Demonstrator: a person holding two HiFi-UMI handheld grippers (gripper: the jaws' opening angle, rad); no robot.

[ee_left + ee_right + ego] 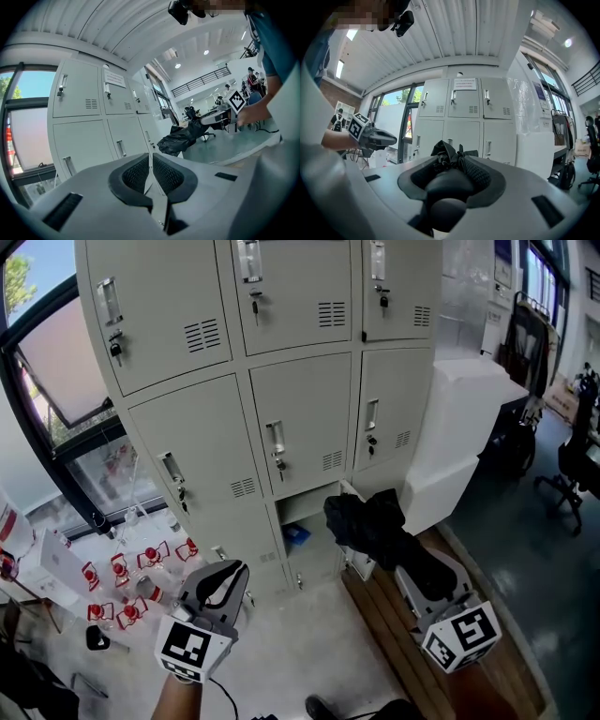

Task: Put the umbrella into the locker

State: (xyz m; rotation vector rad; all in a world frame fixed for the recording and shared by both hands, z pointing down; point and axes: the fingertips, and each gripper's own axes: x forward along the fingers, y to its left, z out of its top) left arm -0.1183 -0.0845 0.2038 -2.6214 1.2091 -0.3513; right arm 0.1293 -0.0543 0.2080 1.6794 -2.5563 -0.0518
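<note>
Black fabric of the folded umbrella (373,524) bunched out beyond the right tool (419,570), whose jaws were clamped around its bundled body. In the head view the umbrella hung at about 4 o'clock from centre, its loose end just at 3 o'clock of the open compartment (314,517) in the grey locker bank (300,418). At 7 o'clock, the left tool (223,579) had its jaws pressed together on nothing.

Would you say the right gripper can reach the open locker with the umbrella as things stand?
Probably yes: the right gripper is closed on the umbrella, the open locker is close by its tip, and nothing stands between.
</note>
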